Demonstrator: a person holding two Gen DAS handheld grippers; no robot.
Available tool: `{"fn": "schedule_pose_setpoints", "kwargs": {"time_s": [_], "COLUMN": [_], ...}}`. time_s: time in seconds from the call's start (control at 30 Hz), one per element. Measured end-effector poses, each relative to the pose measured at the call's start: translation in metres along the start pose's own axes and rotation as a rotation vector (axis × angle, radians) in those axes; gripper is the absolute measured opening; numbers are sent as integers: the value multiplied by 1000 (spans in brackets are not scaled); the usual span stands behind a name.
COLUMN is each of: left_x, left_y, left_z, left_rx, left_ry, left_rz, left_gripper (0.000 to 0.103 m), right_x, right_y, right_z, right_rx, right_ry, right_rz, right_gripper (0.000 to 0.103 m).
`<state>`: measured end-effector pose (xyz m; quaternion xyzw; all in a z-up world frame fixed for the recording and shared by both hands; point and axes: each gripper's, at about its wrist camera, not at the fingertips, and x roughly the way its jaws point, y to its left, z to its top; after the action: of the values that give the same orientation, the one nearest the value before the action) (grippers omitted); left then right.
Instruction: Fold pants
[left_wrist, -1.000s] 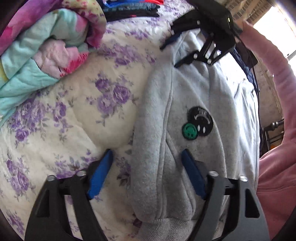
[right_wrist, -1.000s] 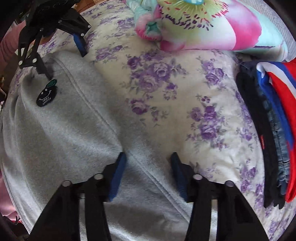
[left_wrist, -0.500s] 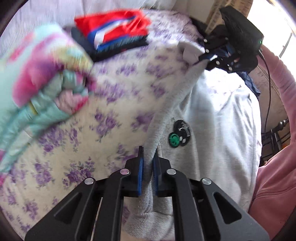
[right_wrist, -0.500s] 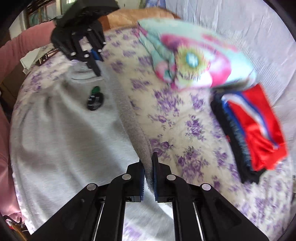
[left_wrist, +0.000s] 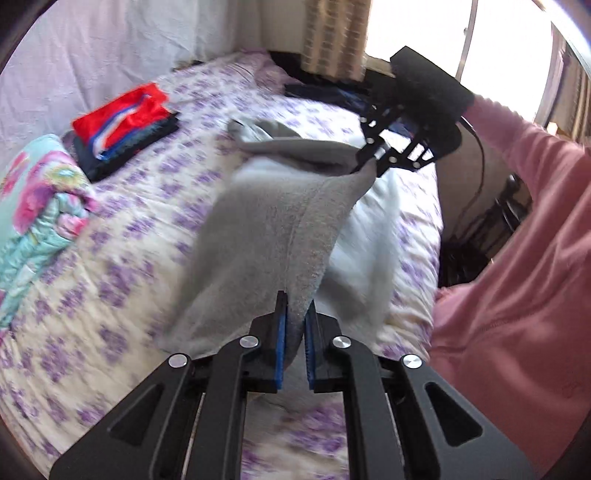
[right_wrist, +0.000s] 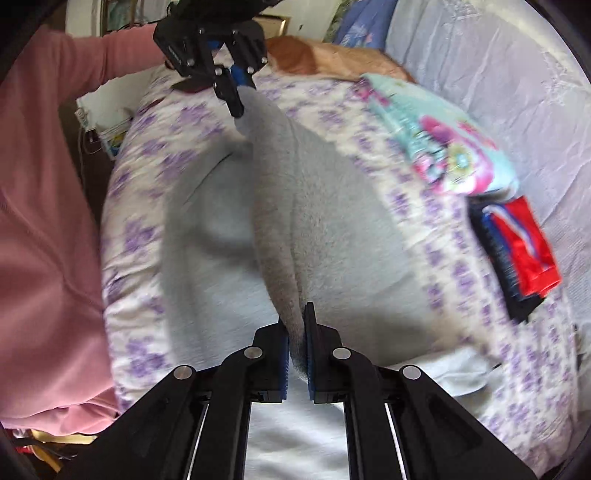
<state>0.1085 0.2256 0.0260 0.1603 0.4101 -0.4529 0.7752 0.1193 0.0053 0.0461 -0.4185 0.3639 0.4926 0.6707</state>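
The grey sweatpants (left_wrist: 280, 236) hang stretched between my two grippers above the bed; they also show in the right wrist view (right_wrist: 317, 221). My left gripper (left_wrist: 294, 325) is shut on one end of the raised edge, and appears at the top of the right wrist view (right_wrist: 236, 99). My right gripper (right_wrist: 295, 332) is shut on the other end, and appears far off in the left wrist view (left_wrist: 369, 166). The rest of the pants drapes down onto the bed. The smiley patches are hidden.
The bed has a floral purple cover (left_wrist: 110, 277). A stack of folded clothes with a red top (left_wrist: 125, 125) lies at the back. A colourful rolled blanket (left_wrist: 33, 206) lies at the left. My pink sleeve (left_wrist: 517, 295) is at the right.
Both grippers closed on the pants edge a second ago. Since then they have lifted it high off the bed, and the fabric now swings over, hiding the patches.
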Motion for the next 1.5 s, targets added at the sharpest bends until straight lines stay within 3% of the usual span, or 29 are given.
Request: {"fn": "schedule_pose_setpoints", "kwargs": {"time_s": [0.17, 0.3, 0.33, 0.37, 0.4, 0.43, 0.47, 0.5, 0.57, 0.63, 0.67, 0.77, 0.83, 0.9, 0.93, 1.03, 1.2, 1.3, 1.33, 1.47, 1.5], "left_x": [54, 63, 60, 56, 51, 42, 32, 21, 4, 1, 6, 41, 80, 111, 125, 137, 132, 130, 130, 131, 130], "left_y": [-22, -15, -15, -19, -24, -32, -41, -49, -61, -65, -63, -50, -45, -45, -45, -59, -55, -49, -50, -53, -53], "left_z": [-47, -61, -59, -57, -54, -50, -47, -43, -29, -12, -5, 11, 14, 10, 4, 3, 0, 0, 0, 0, 0], "left_rx": [-70, -165, -183, -189, -180, -148, -117, -88, -73, -120, -155, -291, -382, -429, -436, -356, -345, -361, -356, -340, -341], "left_ry": [84, 36, 39, 45, 53, 50, 23, -21, -137, -240, -272, -319, -266, -215, -199, -155, -173, -186, -186, -181, -183], "left_rz": [-37, -58, -51, -43, -23, 11, 45, 81, 147, 156, 136, -15, -92, -120, -113, 10, -3, -28, -26, -15, -17], "left_gripper": [8, 11, 12, 14, 25, 35, 55, 74, 92, 92, 92, 92, 92, 88, 88, 86, 88, 88, 88, 88, 88], "right_x": [46, 63, 62, 60, 55, 46, 37, 24, -2, -22, -30, -34, -19, 1, 13, 52, 110, 118, 115, 93, 86], "right_y": [43, 62, 63, 64, 62, 58, 52, 45, 22, -9, -27, -77, -111, -137, -151, -186, -218, -217, -214, -207, -206], "right_z": [-32, -46, -46, -46, -46, -46, -48, -49, -55, -58, -59, -67, -71, -74, -77, -91, -109, -111, -110, -115, -118], "right_rx": [58, 93, 107, 130, 157, 197, 238, 295, 449, 609, 696, 957, 1122, 1239, 1275, 1387, 1447, 1428, 1417, 1438, 1449], "right_ry": [64, 49, 44, 48, 58, 51, 23, -20, -123, -195, -226, -272, -236, -150, -104, 70, 296, 321, 314, 264, 246], "right_rz": [42, -19, -35, -42, -47, -64, -57, -34, -24, -90, -140, -170, -158, -182, -204, -300, -411, -420, -420, -360, -339], "right_gripper": [8, 13, 15, 25, 32, 49, 65, 68, 68, 71, 77, 82, 82, 82, 82, 82, 82, 82, 77, 19, 16]}}
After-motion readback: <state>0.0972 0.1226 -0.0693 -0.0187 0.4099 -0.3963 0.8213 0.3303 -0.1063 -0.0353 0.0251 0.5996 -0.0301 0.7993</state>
